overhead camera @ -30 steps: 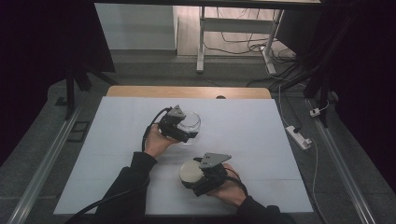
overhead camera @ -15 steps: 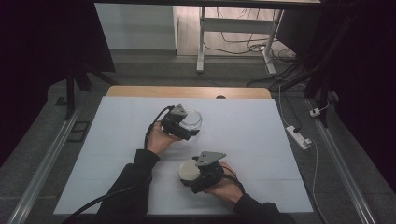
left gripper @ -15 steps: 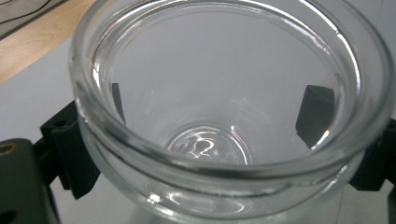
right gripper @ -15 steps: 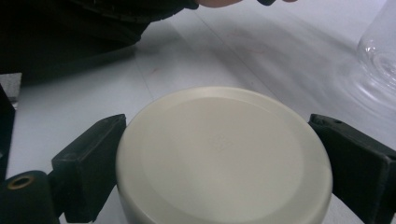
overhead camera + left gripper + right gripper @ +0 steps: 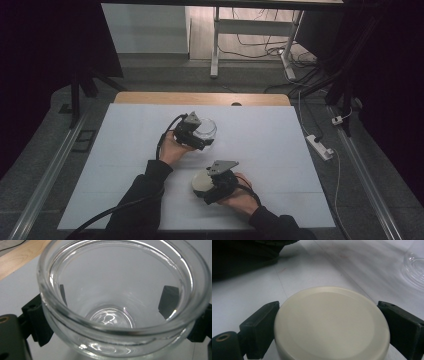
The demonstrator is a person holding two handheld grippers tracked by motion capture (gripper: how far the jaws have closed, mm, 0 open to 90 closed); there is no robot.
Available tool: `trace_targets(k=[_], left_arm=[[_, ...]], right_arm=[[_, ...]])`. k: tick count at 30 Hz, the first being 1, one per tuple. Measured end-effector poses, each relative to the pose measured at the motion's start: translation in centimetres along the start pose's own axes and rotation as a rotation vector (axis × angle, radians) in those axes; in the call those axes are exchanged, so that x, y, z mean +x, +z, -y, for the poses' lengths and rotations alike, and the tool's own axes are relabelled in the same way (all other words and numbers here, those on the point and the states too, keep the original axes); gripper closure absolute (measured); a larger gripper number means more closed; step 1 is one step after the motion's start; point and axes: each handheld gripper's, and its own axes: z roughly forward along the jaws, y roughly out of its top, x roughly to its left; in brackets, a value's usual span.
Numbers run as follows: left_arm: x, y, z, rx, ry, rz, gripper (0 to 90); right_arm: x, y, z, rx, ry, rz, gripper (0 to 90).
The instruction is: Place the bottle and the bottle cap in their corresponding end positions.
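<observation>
We are holding an empty glass jar (image 5: 205, 129) in the left gripper (image 5: 197, 136), its jaws pressed against the jar's sides just under the rim, a little back of the middle of the table (image 5: 280, 150); the left gripper view looks straight down into its open mouth (image 5: 120, 285). With the right gripper (image 5: 212, 187) we are clamping a cream lid (image 5: 201, 182) by its edges, nearer the front edge of the table and well apart from the jar. We are judging that the step in hand is bringing the lid to the jar to close it. The next move is calling for carrying the lid back toward the jar, levelling it over the mouth and seating it squarely while the left gripper is keeping the jar from turning. Nothing is lying on the table between the two. A power strip (image 5: 320, 146) is lying on the floor off the table's right edge, out of the way.
</observation>
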Motion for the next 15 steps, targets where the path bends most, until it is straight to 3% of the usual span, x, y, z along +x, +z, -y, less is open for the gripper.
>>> trace_targets(k=[15], left_arm=[[-0.04, 0.13, 0.42, -0.006, -0.008, -0.006, 7.3]], right_arm=[[0.05, 0.88, 0.01, 0.074, -0.02, 0.027, 7.1]])
